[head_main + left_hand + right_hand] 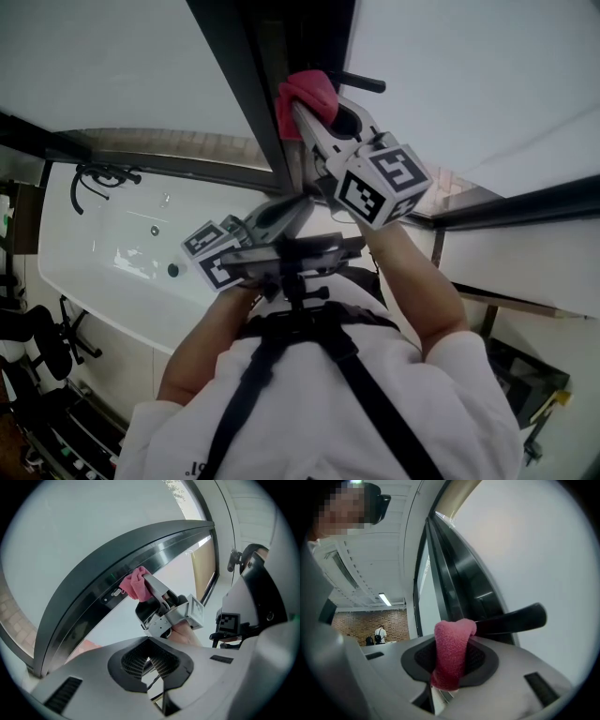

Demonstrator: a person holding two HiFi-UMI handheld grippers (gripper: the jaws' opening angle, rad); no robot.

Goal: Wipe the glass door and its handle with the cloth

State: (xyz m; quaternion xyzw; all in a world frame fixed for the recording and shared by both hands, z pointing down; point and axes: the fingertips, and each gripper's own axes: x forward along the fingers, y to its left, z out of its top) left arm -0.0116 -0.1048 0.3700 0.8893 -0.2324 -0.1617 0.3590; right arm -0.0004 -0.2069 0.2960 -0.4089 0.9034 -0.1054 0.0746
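At upper centre, our right claw [314, 112] clamps the pink cloth [302, 92] against the black handle's [364, 83] base, probably ready to slide along it, while our left claw [149, 660] is closed and empty.

I count two claws, my left claw [150, 660] and right claw [307, 111]; one pink cloth [452, 644]; one black handle [511, 619]; one glass door [529, 550]; one person [380, 633] far off; one ceiling light [385, 599].
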